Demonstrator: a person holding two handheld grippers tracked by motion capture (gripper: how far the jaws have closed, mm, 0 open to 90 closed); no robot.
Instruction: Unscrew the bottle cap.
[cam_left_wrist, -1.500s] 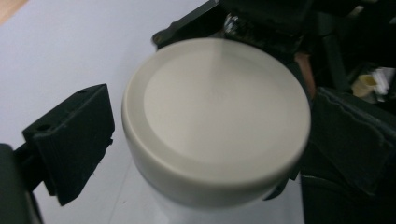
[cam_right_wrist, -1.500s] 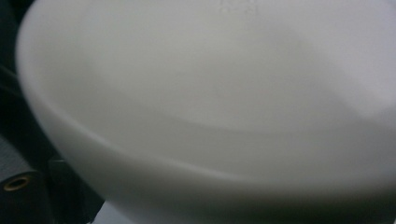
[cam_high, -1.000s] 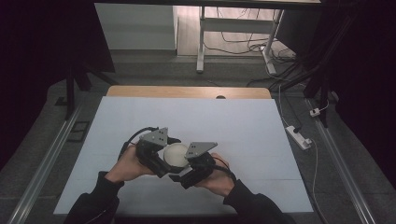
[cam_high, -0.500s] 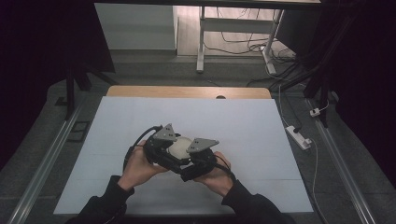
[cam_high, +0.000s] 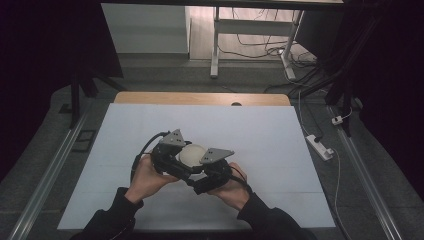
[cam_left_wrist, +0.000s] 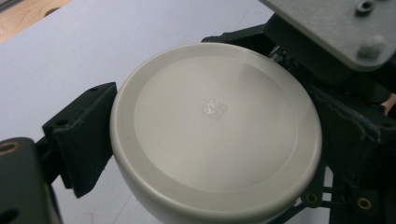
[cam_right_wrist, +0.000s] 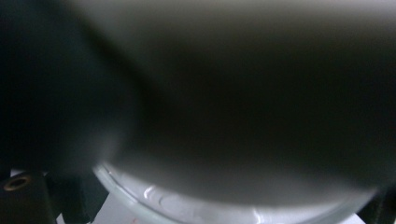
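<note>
Jar lid (cam_left_wrist: 215, 126), round, off-white, held between both grippers low over the white surface (cam_high: 260, 130).
Left gripper (cam_high: 172, 152) pinches its rim; right gripper (cam_high: 212, 167) grip unclear. Looks stiff, smooth, slippery: grip edges.

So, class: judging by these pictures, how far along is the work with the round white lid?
Done: both grippers have closed in on the round white lid above the table. In hand: the left gripper clamps its rim; the right gripper holds a clear container below. Left: separating or setting them down.

A wooden table (cam_high: 150, 98) carries a white sheet (cam_high: 260, 135).
</note>
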